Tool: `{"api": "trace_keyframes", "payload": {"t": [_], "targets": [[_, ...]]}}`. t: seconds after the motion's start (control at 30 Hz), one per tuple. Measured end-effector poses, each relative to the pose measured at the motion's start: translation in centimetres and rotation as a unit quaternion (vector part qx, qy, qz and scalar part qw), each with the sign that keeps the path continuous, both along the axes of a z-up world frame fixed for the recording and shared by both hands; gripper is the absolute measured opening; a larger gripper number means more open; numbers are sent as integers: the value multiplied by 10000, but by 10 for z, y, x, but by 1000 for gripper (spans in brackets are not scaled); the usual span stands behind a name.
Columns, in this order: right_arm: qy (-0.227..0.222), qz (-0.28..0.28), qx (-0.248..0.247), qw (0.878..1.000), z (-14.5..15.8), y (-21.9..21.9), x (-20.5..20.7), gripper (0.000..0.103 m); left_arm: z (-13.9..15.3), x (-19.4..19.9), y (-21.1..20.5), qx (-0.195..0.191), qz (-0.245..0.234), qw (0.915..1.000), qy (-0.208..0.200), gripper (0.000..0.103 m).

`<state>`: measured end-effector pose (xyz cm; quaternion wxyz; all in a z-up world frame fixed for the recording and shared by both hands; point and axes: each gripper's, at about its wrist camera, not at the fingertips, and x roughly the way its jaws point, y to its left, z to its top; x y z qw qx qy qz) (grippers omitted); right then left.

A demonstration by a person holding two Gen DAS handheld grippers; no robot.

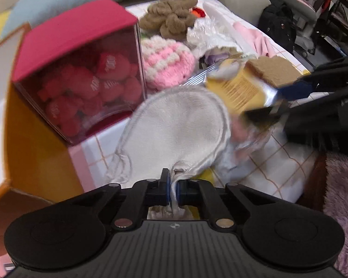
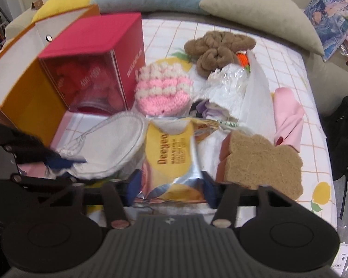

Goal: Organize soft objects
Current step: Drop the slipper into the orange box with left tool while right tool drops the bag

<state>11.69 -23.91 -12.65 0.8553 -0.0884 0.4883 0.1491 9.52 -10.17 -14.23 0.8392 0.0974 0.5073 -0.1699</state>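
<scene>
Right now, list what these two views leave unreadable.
- Left wrist: yellow snack packet print, motion-blurred.
- Right wrist: left gripper tips, blurred against the grey pouch.
- Both: plush toys in the red box, hazy behind its clear window.
- Right wrist: packet's lower end, behind the right gripper.

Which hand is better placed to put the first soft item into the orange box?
Left, probably. Its jaws already pinch the grey pouch, and the orange box lies on that side. The right gripper holds a snack packet.
</scene>
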Motion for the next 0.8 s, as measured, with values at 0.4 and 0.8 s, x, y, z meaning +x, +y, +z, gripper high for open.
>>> {"api": "trace_keyframes", "payload": {"t": [0.4, 0.8], "targets": [[90, -306, 204, 9993, 1, 6, 6, 57, 50, -4, 23, -837, 534, 9945, -342, 5], [370, -634, 235, 9970, -13, 9, 17, 31, 67, -17, 28, -974, 554, 9922, -538, 5]]}}
